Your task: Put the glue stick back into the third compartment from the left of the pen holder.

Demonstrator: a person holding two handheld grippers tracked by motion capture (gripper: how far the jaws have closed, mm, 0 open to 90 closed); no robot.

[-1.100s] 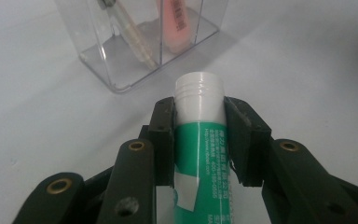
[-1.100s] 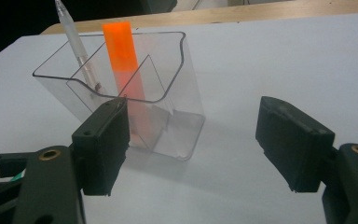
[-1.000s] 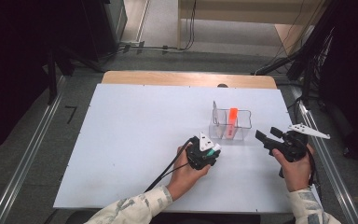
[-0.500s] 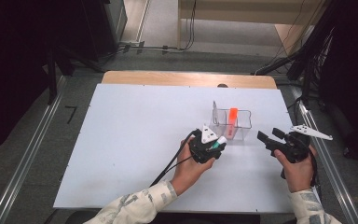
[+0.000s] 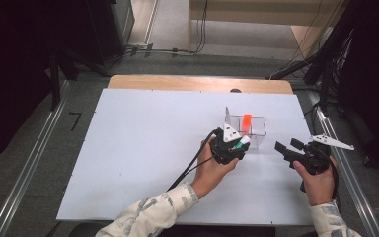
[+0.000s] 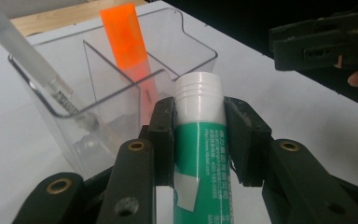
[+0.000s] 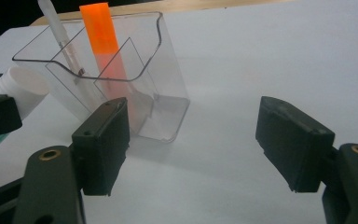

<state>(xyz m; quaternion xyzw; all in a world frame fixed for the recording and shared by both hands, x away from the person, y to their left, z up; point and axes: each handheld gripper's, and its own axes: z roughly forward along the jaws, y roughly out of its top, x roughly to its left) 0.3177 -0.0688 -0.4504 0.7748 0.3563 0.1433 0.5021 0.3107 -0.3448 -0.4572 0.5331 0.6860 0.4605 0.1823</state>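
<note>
My left gripper [image 6: 199,126] [image 5: 238,146] is shut on a green and white glue stick [image 6: 200,154] [image 5: 240,143], whose white threaded end points at a clear plastic organizer [image 6: 121,84] [image 5: 257,129] [image 7: 116,70]. The glue stick's tip sits just in front of the organizer's near wall. Inside the organizer stand an orange marker [image 6: 123,42] [image 5: 246,122] [image 7: 100,37] and a translucent white pen [image 6: 23,60] [image 7: 58,35]. My right gripper [image 7: 193,144] [image 5: 285,149] is open with nothing between its fingers, low over the white table [image 5: 148,143] to the right of the organizer.
The white table top has a wooden strip [image 5: 200,84] along its far edge. A black cable [image 5: 190,165] trails from the left gripper toward the person's sleeve. Metal rails [image 5: 27,168] run beside the table, with dark equipment beyond.
My left gripper has lifted and moved toward the organizer with the glue stick in it. The right gripper has stayed where it was.
</note>
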